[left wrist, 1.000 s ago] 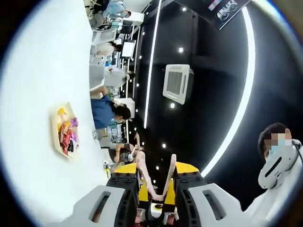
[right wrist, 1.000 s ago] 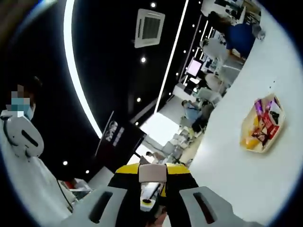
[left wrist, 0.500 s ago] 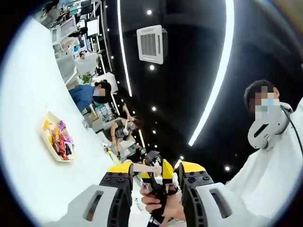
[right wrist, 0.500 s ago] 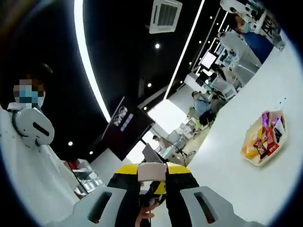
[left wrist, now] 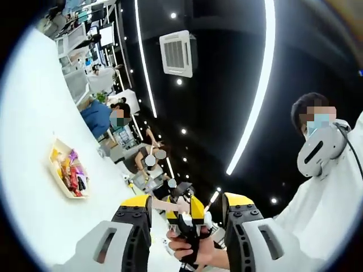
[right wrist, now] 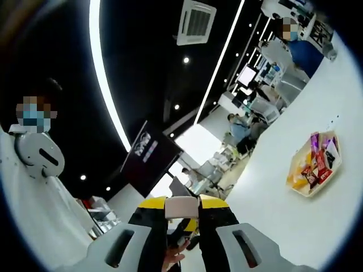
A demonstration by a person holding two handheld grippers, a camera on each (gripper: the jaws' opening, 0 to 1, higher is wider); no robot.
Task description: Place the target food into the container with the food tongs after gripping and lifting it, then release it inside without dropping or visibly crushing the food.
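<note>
My left gripper (left wrist: 186, 202) points up toward the ceiling with its jaws wide apart and nothing between them. Between those jaws I see the right gripper (left wrist: 182, 211), held by a hand (left wrist: 190, 252), with a pale piece of the food tongs (left wrist: 170, 199) at its yellow tips. In the right gripper view my right gripper (right wrist: 181, 205) is shut on the beige food tongs (right wrist: 181, 207). A cream tray (left wrist: 55, 177) with several coloured snack packets lies on the white table (left wrist: 28, 113). The same tray (right wrist: 296, 182) is far to the right in the right gripper view.
A person in a white coat and mask stands close by (left wrist: 326, 187), also visible as a person (right wrist: 34, 164) at the left of the right gripper view. Other people sit at desks beyond the white table (right wrist: 295, 232). A ceiling air unit (left wrist: 176, 54) hangs overhead.
One second ago my left gripper held the tongs; now its jaws stand wide apart and the right gripper has the tongs. Both views have swung a little.
</note>
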